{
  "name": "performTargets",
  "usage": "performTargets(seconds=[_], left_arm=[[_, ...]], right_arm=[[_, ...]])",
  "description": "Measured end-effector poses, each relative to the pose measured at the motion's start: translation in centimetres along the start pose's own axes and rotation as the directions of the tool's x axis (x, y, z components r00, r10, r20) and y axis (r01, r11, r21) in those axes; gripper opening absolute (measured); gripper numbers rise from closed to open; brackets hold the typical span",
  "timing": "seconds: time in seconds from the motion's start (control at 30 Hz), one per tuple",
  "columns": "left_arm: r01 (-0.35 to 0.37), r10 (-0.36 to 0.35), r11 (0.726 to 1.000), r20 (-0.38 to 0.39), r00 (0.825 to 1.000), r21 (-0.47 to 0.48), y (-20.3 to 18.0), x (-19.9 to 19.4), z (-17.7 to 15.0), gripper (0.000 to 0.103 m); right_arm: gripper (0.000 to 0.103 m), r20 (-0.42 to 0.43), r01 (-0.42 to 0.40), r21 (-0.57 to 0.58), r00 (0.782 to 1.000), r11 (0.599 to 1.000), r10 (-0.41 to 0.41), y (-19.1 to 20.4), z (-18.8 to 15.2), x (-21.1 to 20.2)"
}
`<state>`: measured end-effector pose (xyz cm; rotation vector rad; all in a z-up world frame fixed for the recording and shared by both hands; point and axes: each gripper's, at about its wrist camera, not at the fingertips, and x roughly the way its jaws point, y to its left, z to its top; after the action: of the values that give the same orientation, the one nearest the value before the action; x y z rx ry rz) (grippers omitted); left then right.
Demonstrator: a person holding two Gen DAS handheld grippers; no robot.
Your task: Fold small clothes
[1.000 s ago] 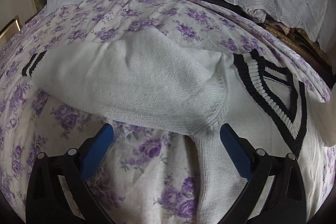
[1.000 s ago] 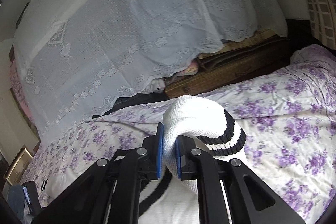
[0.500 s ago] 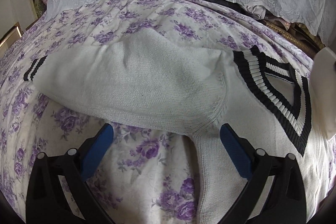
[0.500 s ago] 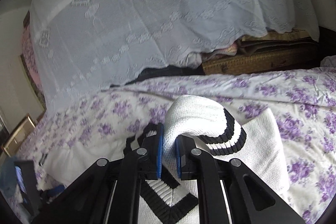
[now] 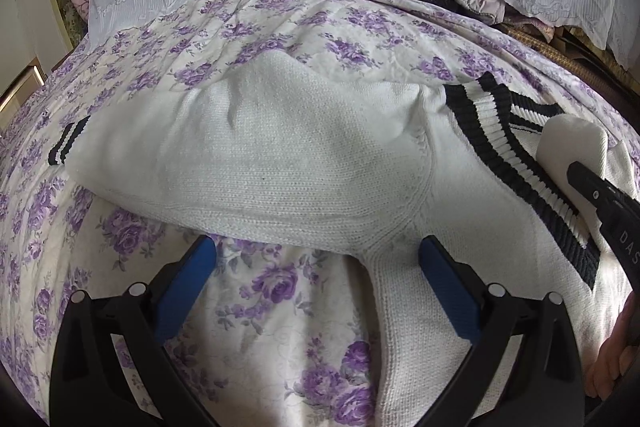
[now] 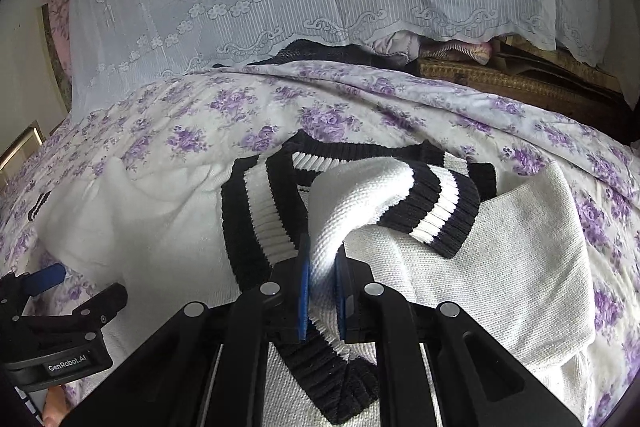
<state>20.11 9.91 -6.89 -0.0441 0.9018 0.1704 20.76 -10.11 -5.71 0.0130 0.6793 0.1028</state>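
Black left gripper, blue pads, silver screws, "GenRobot.AI" label

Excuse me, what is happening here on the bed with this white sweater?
A person with two handheld grippers is folding a white knit sweater on a floral bedsheet. The right gripper is shut on one sleeve, near its striped cuff, and holds it over the V-neck collar. The left gripper is open at the other sleeve's armpit, holding nothing.

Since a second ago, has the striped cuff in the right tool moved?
Yes. The cuff, clamped in the right tool, has travelled from above the flowered sheet to over the sweater's striped neckline.
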Motion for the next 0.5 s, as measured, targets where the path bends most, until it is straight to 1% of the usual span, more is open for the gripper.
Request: performTargets(seconds=[0.1, 0.17, 0.2, 0.23, 0.3, 0.33, 0.4, 0.5], left_arm=[[-0.001, 0.001, 1.000, 0.000, 1.000, 0.001, 0.0, 0.0, 0.0, 0.099], [0.000, 0.000, 1.000, 0.000, 1.000, 0.000, 0.0, 0.0, 0.0, 0.099], [-0.001, 0.001, 1.000, 0.000, 1.000, 0.000, 0.0, 0.0, 0.0, 0.099], [0.000, 0.000, 1.000, -0.001, 1.000, 0.001, 0.0, 0.1, 0.0, 0.099], [-0.002, 0.002, 1.000, -0.001, 1.000, 0.004, -0.1, 0.1, 0.0, 0.099], [-0.002, 0.002, 1.000, -0.001, 1.000, 0.008, -0.1, 0.1, 0.0, 0.099], [0.002, -0.002, 1.000, 0.001, 1.000, 0.010, -0.1, 0.0, 0.0, 0.099], [0.018, -0.018, 1.000, 0.009, 1.000, 0.008, 0.0, -0.3, 0.0, 0.099]], right_arm=[[0.010, 0.020, -0.013, 0.001, 1.000, 1.000, 0.013, 0.2, 0.1, -0.4], [0.010, 0.026, -0.029, -0.023, 0.999, 0.999, 0.029, 0.8, 0.2, -0.5], [0.012, 0.009, -0.034, -0.052, 0.999, 0.998, 0.035, 1.4, 0.1, -0.3], [0.015, -0.026, -0.037, -0.081, 0.999, 0.996, 0.035, 1.8, 0.1, 0.3], [0.039, -0.134, -0.064, -0.137, 0.990, 0.989, 0.045, 2.9, -0.4, 1.9], [0.043, -0.147, -0.070, -0.166, 0.988, 0.984, 0.046, 3.4, -0.7, 2.1], [0.050, -0.129, -0.058, -0.215, 0.991, 0.975, 0.030, 3.9, -0.8, 0.9], [0.056, -0.129, -0.116, -0.247, 0.988, 0.962, 0.086, 3.1, -0.9, -2.5]])
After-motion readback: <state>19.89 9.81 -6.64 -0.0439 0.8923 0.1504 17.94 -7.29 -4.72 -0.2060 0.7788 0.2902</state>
